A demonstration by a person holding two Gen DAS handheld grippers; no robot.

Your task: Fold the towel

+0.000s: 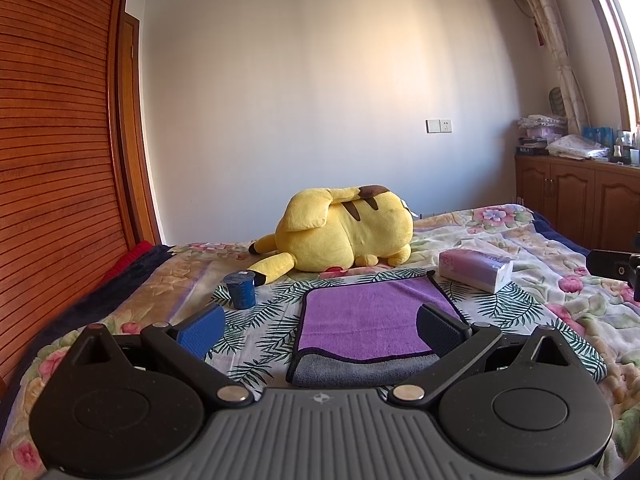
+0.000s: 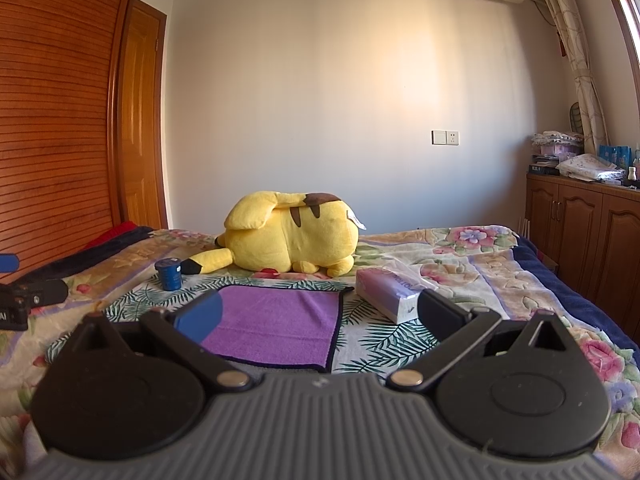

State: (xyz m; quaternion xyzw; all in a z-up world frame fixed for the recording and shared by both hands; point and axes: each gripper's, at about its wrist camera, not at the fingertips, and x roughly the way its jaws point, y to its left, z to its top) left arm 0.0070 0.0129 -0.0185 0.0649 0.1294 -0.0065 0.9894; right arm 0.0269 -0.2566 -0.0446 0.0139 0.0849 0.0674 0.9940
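A purple towel (image 1: 368, 320) with a dark hem and a grey underside lies folded over on the leaf-print cloth on the bed; it also shows in the right wrist view (image 2: 276, 320). A grey strip shows along its near edge. My left gripper (image 1: 320, 330) is open and empty, raised above the towel's near edge, its right finger over the towel. My right gripper (image 2: 320, 316) is open and empty, raised above the towel's near right part.
A yellow plush toy (image 1: 344, 236) lies behind the towel. A blue cup (image 1: 240, 290) stands at the left, a tissue pack (image 1: 476, 270) at the right. A wooden wardrobe (image 1: 52, 160) is on the left, cabinets (image 1: 580, 200) on the right.
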